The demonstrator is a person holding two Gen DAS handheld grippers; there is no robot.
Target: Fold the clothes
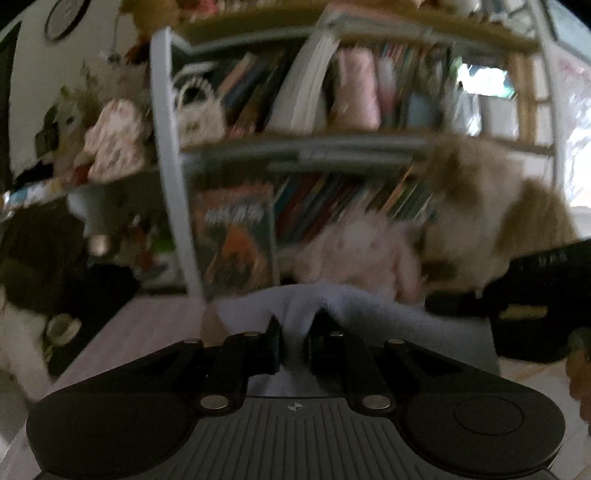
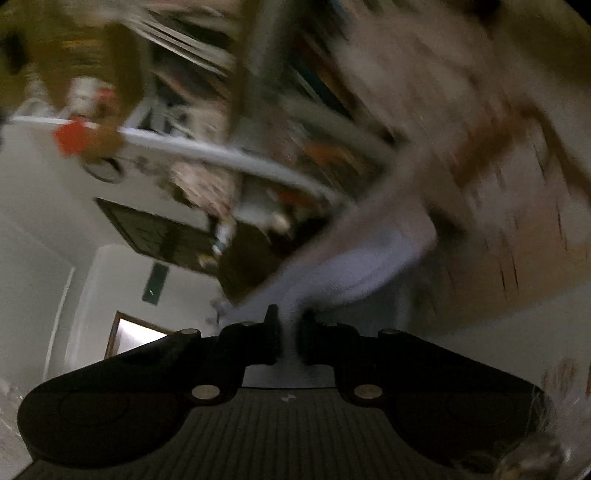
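Left wrist view: left gripper [image 1: 293, 338] seen from behind, fingers [image 1: 275, 341] clenched on a fold of pale lilac-white cloth [image 1: 362, 314].
Cloth, left view: bunched between the pads, spreading forward and to the right over a pinkish surface [image 1: 147, 325].
Backdrop, left view: bookshelf [image 1: 314, 144] with white metal frame and two rows of upright books; a large dark book [image 1: 236, 236] with orange cover art leans at the lower left.
Soft toys: a brown-and-white plush [image 1: 491, 210] at right, a pink-white plush [image 1: 365, 251] beside it, both just behind the cloth.
Other items: black crate [image 1: 543, 299] at far right; round wall clock [image 1: 66, 18] at top left.
Writing: pale characters on the dark book's cover, too blurred to read; book spines and the yellow label on the crate illegible.
Right wrist view: right gripper [image 2: 288, 339], jaws pinched on a strip of the same cloth [image 2: 351, 266], which runs up and right from the pads.
Right view condition: tilted and heavily motion-blurred; a white rail [image 2: 229, 155] and a red object [image 2: 72, 138] are distinguishable, no lettering legible.
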